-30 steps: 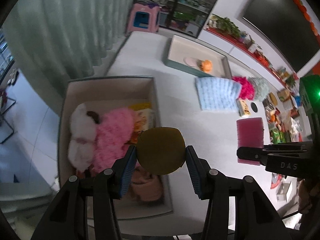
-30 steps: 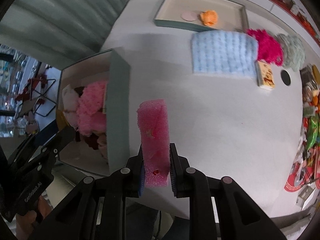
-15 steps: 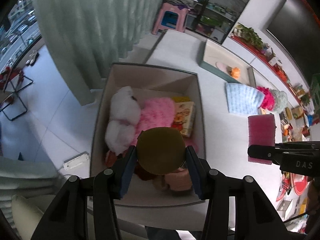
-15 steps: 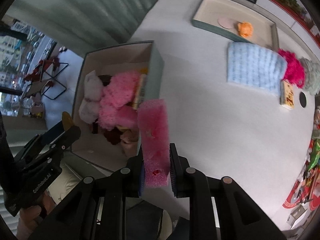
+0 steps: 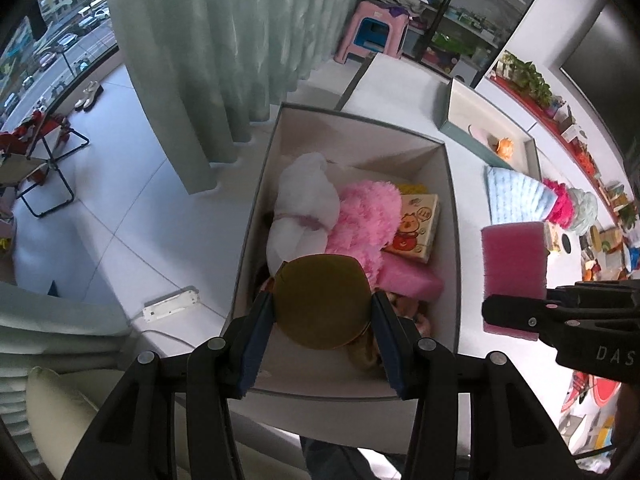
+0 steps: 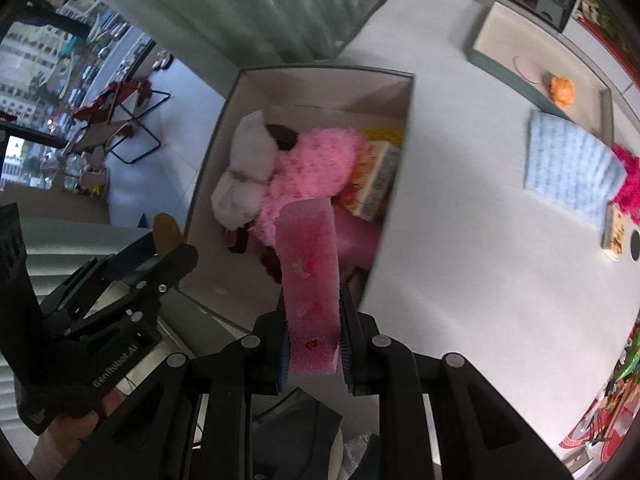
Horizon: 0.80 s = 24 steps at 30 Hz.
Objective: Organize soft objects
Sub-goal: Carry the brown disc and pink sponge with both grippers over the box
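Two tongs in view: both loaded, both pointing steeply down near the open box.
Left tongs (image 5: 323, 330): clamped on a round olive-brown pad (image 5: 322, 301), blue-lined fingers pressing its left and right edges; lower centre of the left wrist view.
Olive-brown pad, position: over the near end of the box, covering part of the contents below it.
Right tongs (image 6: 313, 350): clamped on a pink sponge block (image 6: 310, 280), which stands up out of the jaws toward the frame centre.
Pink sponge block, position: its upper end overlaps the box's near right part in the right wrist view; in the left wrist view it sits at right, over the white counter beside the box.
Box (image 5: 256, 204): grey rim, pale inner walls, open top, at the counter's edge; centre of both views.
Box contents: a white plush (image 5: 306, 200) at left, a fluffy pink plush (image 5: 366, 216) in the middle, a small picture-printed block (image 5: 416, 226) at right, a flat pink item (image 5: 408, 282) beneath; darker items lower down cannot be identified.
Counter (image 6: 460, 240): white, bare between box and far items.
Far items, upper right: a shallow tray (image 6: 504, 74) holding an orange soft item (image 6: 562, 90) and a pale disc; just beside it a light blue knitted cloth (image 6: 570, 164), touched by a magenta fluffy item (image 6: 628, 178).
Person: a hand (image 6: 66, 432) grips the left tool's handle, lower left of the right wrist view.
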Each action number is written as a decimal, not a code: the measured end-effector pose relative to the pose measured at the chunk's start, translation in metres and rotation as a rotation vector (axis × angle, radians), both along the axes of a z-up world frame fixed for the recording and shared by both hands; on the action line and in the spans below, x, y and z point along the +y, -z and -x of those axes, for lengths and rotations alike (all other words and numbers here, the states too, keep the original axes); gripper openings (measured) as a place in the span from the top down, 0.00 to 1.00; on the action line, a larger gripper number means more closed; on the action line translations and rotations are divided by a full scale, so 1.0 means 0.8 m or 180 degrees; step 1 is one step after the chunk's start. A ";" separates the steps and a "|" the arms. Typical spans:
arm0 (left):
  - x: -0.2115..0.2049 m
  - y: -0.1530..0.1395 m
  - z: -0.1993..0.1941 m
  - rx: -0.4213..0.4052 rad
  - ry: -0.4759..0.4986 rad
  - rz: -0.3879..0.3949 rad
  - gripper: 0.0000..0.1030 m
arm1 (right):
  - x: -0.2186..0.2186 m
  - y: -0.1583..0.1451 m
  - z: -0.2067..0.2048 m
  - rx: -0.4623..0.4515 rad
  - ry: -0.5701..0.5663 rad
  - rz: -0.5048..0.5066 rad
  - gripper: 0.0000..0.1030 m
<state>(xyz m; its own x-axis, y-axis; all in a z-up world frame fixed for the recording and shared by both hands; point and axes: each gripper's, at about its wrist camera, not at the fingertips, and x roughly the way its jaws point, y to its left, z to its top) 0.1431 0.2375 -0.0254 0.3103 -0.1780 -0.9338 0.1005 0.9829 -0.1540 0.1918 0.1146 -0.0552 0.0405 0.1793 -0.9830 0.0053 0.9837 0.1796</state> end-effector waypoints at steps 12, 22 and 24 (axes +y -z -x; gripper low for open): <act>-0.017 0.019 -0.009 0.0127 0.0101 -0.0064 0.51 | 0.016 0.017 -0.012 0.0057 -0.0041 0.0001 0.78; -0.024 0.024 -0.017 0.0171 0.0209 -0.0069 0.51 | 0.010 0.017 -0.020 0.0031 0.0029 0.0024 0.78; -0.024 0.025 -0.018 0.0179 0.0226 -0.0087 0.51 | 0.011 0.018 -0.021 0.0035 0.0031 0.0024 0.78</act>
<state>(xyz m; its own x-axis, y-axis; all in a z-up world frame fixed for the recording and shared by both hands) 0.1578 0.2184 -0.0454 0.2449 -0.1719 -0.9542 0.1620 0.9776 -0.1345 0.2084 0.1231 -0.0694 0.0314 0.1715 -0.9847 0.0169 0.9849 0.1720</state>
